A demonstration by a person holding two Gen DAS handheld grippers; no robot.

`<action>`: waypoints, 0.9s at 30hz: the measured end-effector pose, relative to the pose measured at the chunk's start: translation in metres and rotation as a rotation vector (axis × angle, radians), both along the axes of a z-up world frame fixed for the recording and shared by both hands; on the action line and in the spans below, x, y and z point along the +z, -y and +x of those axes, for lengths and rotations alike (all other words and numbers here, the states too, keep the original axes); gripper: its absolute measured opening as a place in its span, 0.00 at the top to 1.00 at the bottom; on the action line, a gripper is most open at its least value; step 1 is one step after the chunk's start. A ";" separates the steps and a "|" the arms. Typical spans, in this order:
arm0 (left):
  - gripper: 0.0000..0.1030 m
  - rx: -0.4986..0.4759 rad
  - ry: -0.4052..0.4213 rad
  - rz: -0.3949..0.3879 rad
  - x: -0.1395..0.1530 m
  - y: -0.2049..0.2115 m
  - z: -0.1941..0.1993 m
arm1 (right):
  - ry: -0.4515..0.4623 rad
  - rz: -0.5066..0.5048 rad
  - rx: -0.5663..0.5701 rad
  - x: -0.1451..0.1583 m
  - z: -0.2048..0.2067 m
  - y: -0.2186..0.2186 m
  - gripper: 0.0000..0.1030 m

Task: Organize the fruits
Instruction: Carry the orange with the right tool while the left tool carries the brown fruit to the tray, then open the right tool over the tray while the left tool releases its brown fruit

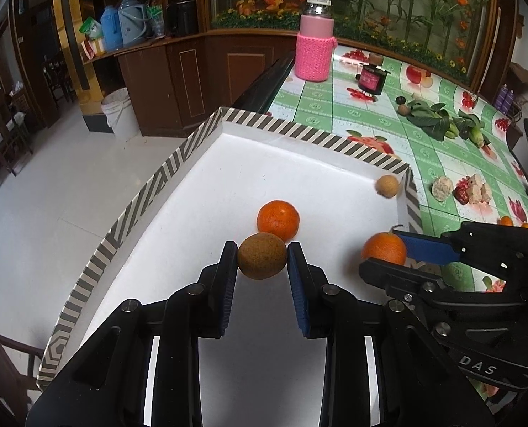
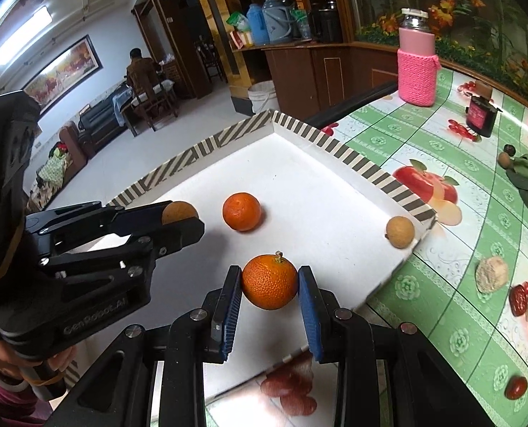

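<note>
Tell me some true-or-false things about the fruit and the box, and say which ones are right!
1. The left gripper holds a brown round fruit. True.
2. The right gripper is empty. False: it holds an orange with a little stem.
3. Another orange lies loose in the white box. True.
4. The box's rim is plain red. False: it has grey and cream stripes.
5. The bottle in the pink knitted sleeve stands inside the box. False: it stands on the green tablecloth beyond the box.

Orange tangerine (image 1: pixel 278 220), white tray with grey-striped rim (image 1: pixel 321 138), green-checked tablecloth (image 1: pixel 313 106).
</note>
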State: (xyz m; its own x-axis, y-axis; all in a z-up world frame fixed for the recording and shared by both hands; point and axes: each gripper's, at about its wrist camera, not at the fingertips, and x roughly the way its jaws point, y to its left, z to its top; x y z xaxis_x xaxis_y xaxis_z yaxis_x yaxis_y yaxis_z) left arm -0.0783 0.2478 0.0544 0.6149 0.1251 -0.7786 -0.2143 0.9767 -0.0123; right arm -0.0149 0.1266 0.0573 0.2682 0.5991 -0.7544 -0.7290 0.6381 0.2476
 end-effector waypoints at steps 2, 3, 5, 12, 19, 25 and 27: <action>0.73 0.001 -0.008 -0.012 -0.001 -0.002 0.001 | 0.001 -0.010 0.004 -0.003 0.001 -0.004 0.70; 0.73 -0.001 -0.016 -0.005 -0.002 -0.002 0.002 | 0.003 -0.019 0.007 -0.004 0.002 -0.006 0.70; 0.73 -0.002 -0.033 0.010 -0.005 0.000 0.003 | 0.004 -0.031 0.008 -0.008 0.004 -0.010 0.70; 0.69 0.014 -0.048 -0.014 -0.008 -0.004 0.004 | 0.008 -0.043 0.004 -0.010 0.005 -0.010 0.69; 0.56 0.043 -0.018 -0.007 -0.001 -0.002 -0.001 | 0.000 0.018 -0.043 0.003 0.000 0.018 0.69; 0.38 0.007 0.038 0.014 0.011 0.020 -0.008 | 0.024 0.054 -0.090 0.016 -0.010 0.045 0.69; 0.38 0.002 0.061 0.028 0.017 0.028 -0.010 | 0.034 0.054 -0.110 0.018 -0.014 0.055 0.69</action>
